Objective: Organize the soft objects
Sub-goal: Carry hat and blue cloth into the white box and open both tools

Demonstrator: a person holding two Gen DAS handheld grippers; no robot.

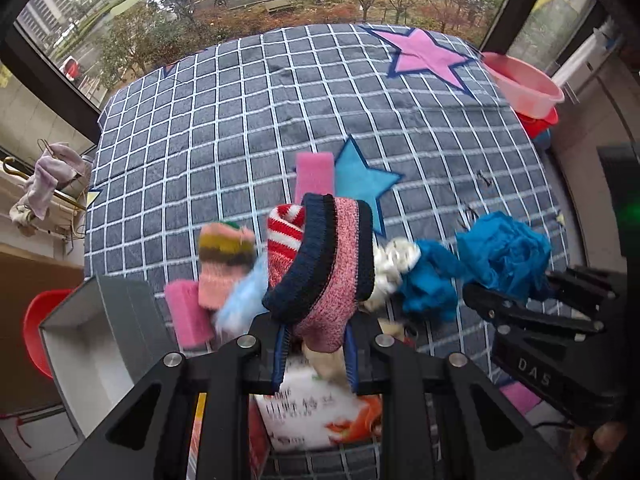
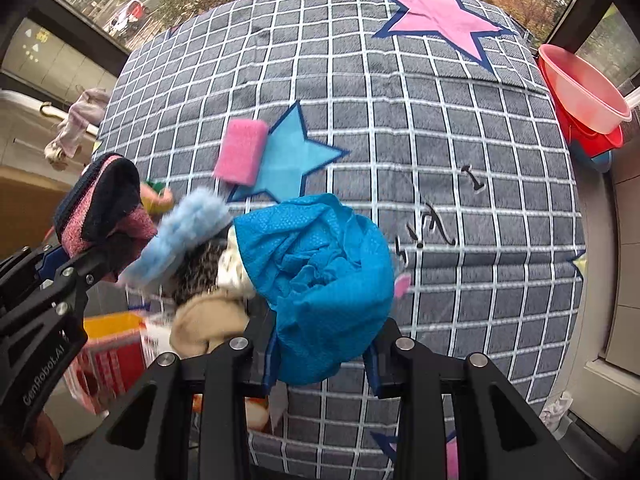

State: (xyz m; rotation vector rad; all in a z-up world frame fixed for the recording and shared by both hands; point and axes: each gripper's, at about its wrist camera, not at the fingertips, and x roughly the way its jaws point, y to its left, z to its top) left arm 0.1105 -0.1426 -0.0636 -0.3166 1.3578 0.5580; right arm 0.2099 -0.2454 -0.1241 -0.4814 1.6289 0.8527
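Observation:
My left gripper is shut on a pink-and-navy knitted sock, lifted above the checked bed cover. A red-and-white striped sock hangs against the knitted one. From the right wrist view, the left gripper holds the knitted sock at the left. My right gripper is shut on a crumpled blue mesh cloth, also raised. In the left wrist view that cloth bunches at the right gripper. A pink sponge lies on the blue star.
A striped pink-yellow sock, a second pink sponge and a light blue fluffy piece lie near the bed's edge. An open grey box sits at lower left. Stacked pink and red basins stand right of the bed.

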